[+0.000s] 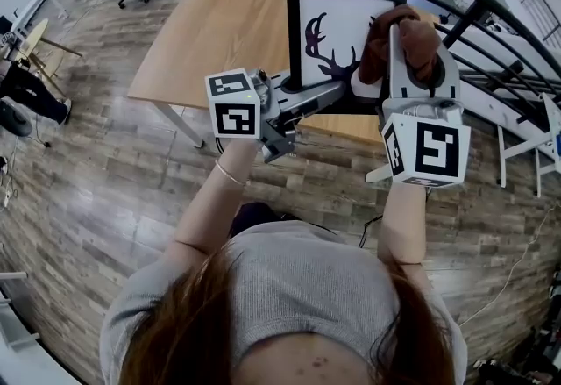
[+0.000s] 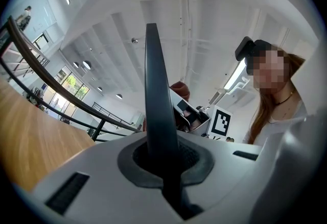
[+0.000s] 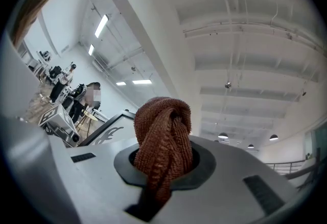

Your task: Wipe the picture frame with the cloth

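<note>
Left claw point(image 1: 344, 94): clenched on the lower edge of the picture frame point(image 1: 337, 10). In the left gripper view the dark edge of the frame point(image 2: 156, 95) stands up straight out of the shut jaws. This claw is the holder, not the wiper

Right claw point(image 1: 400, 59): grasping the cloth point(image 1: 405, 31), a rust-brown knitted wad. In the right gripper view the cloth point(image 3: 162, 141) bulges well past the jaw tips, so the fabric leads, not the hard claw

Picture frame: lifted off the tabletop point(image 1: 219, 32) above its near edge, black border, white face with a dark deer print point(image 1: 326, 46), face turned toward the person

Key relation: the frame lies to the left of the right claw, and the right gripper view shows its border point(image 3: 110, 128) off to the left, beyond the cloth. From the head view the wad overlaps the frame's right side near the top corner; real contact can't be confirmed. The lower edge runs across, from the left claw's grip toward the right claw

Judgement: the right claw is the nearer working hand. The stroke probably needs to run leftward across the face, or down the right border, while the left claw steadies the frame
</note>
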{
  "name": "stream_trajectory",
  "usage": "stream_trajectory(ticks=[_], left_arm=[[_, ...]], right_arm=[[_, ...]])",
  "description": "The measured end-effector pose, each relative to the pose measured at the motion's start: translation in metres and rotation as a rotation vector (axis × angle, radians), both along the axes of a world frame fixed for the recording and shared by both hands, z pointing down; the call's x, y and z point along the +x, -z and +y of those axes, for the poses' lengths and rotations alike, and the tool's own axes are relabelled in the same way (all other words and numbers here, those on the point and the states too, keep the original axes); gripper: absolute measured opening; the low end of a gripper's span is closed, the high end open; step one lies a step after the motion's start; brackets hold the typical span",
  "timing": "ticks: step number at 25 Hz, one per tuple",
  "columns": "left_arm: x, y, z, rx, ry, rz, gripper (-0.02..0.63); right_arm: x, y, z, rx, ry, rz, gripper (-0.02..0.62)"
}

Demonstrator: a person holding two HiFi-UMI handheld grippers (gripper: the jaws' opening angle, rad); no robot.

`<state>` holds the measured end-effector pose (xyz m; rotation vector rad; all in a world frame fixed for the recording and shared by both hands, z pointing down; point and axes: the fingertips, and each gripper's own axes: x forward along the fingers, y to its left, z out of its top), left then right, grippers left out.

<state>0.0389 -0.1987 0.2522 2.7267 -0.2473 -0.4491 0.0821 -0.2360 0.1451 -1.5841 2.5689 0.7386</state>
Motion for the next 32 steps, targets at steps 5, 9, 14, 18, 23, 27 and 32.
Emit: stream_trajectory(ticks=[5, 9, 14, 18, 23, 27, 32], left_arm=[[0.0, -0.002, -0.003, 0.003, 0.006, 0.005, 0.017], [0.0, -0.001, -0.003, -0.008, 0.008, 0.024, 0.017], [-0.001, -0.001, -0.004, -0.013, 0.017, 0.033, 0.017], [-0.001, 0.001, -0.004, -0.008, 0.023, 0.038, 0.017], [-0.001, 0.002, -0.004, -0.007, 0.024, 0.051, 0.017], [-0.002, 0.001, -0.004, -0.004, 0.026, 0.043, 0.017], [-0.002, 0.0, -0.005, -0.014, 0.022, 0.05, 0.017]], right_arm=[[0.002, -0.016, 0.005, -0.023, 0.011, 0.021, 0.046], [0.002, -0.029, 0.011, -0.042, 0.035, 0.035, 0.046], [0.005, -0.047, 0.02, -0.08, 0.051, 0.052, 0.046], [0.007, -0.061, 0.026, -0.11, 0.056, 0.072, 0.046], [0.009, -0.08, 0.036, -0.152, 0.063, 0.081, 0.046], [0.008, -0.093, 0.04, -0.187, 0.072, 0.081, 0.046], [0.008, -0.108, 0.045, -0.225, 0.074, 0.083, 0.046]])
